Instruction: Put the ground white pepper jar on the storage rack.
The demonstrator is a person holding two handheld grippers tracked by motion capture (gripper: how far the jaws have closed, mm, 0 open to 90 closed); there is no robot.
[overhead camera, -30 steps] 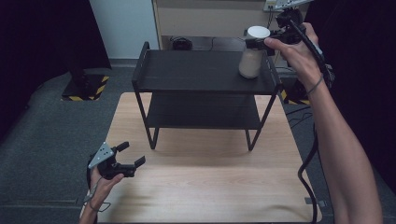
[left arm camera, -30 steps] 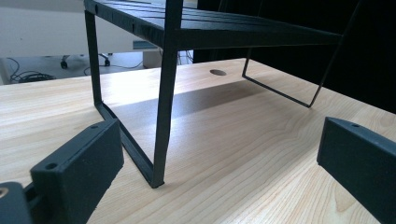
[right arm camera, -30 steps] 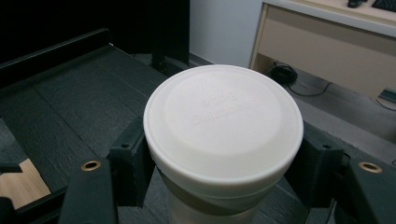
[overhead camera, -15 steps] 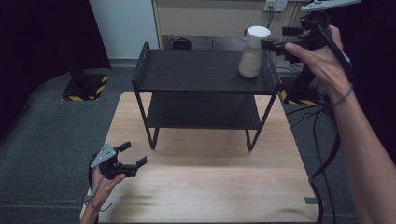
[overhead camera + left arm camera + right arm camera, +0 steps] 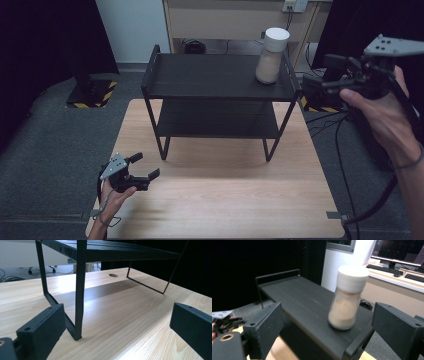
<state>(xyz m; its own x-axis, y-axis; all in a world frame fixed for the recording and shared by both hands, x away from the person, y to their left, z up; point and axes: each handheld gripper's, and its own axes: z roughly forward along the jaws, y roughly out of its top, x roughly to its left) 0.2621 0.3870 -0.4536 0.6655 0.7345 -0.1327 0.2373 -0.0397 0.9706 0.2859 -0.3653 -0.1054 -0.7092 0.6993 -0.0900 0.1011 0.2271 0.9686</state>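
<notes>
left gripper [image 5: 145, 166]: black body, flat rectangular jaws with a screw hole, grey three-cornered plate, thin cable
right gripper [image 5: 315, 86]: black, grey plate dotted with holes, thick black cable
wrist [image 5: 407, 161]: dark band

Black rack [image 5: 215, 82] on a pale wood-grain table [image 5: 225, 200]. The jar [image 5: 270, 55] has a white lid over beige contents. Both grippers are black with grey plates: left [image 5: 142, 167], right [image 5: 312, 85]. Beyond the left one, yellow-black hazard stripes [image 5: 90, 102] edge a base on grey carpet [image 5: 45, 165].

Dim surroundings, glare on tabletop [image 5: 75, 287], blurred jar [image 5: 348, 297]
</notes>
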